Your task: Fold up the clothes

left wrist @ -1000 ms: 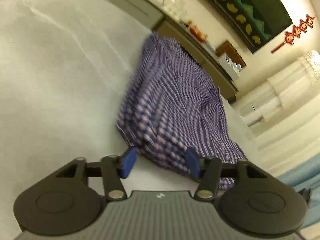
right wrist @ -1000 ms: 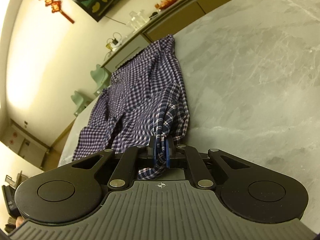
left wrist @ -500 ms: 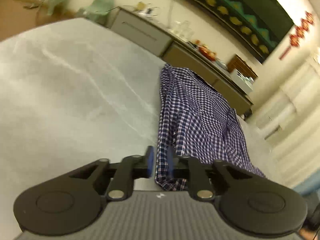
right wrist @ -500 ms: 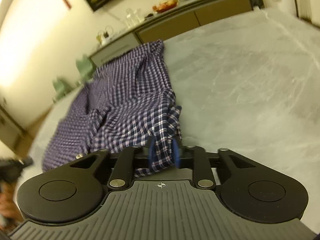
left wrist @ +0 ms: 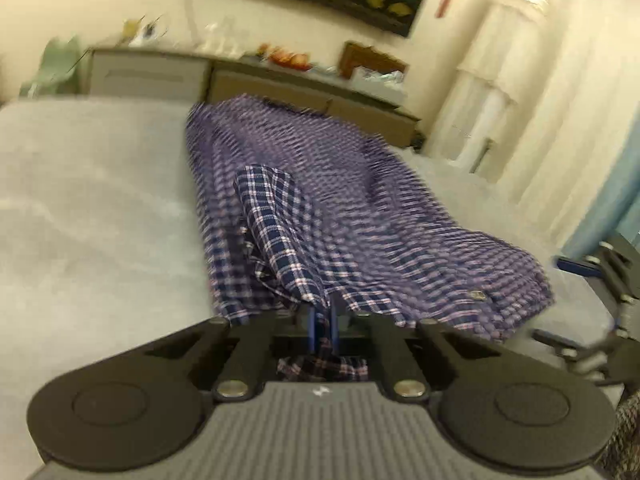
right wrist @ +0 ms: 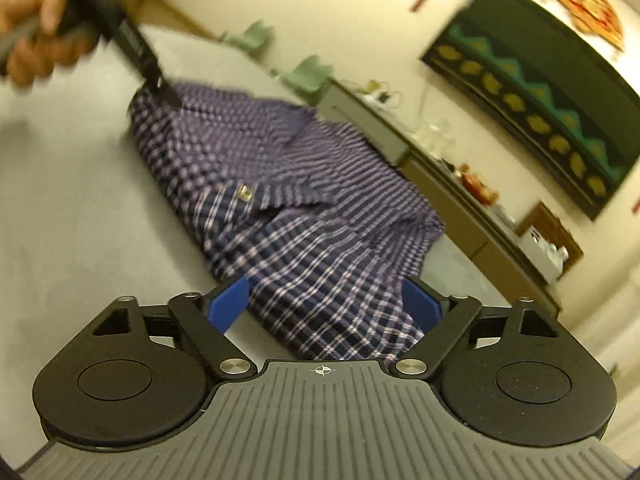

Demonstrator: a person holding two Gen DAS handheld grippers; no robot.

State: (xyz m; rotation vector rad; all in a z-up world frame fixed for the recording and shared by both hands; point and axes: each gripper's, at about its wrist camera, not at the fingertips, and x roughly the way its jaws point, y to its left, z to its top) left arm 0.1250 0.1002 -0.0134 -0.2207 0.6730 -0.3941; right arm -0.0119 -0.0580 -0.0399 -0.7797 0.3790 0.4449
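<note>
left tool (left wrist: 322, 330) is pinching a fold of the plaid shirt (left wrist: 352, 216) between its blue pads, jaws fully closed on the cloth; the pinched edge is lifting off the bench (left wrist: 92, 216) while the rest of the shirt is lying spread toward the far side; right tool (right wrist: 326, 300) is opening, jaws standing wide, blue pads (right wrist: 228, 300) on either side of the shirt's near hem but not pressing it; cloth is sitting between them, loose; in the right wrist view the left tool (right wrist: 164, 94) is showing at far left, held by the person's hand (right wrist: 34, 36), biting the shirt's (right wrist: 288, 200) far-left corner; shirt is lying across the grey marble-look bench (right wrist: 72, 208), a small button or tag showing near its middle; a sideboard (right wrist: 460, 200) with clutter is standing along the wall behind; both views are motion-blurred.
</note>
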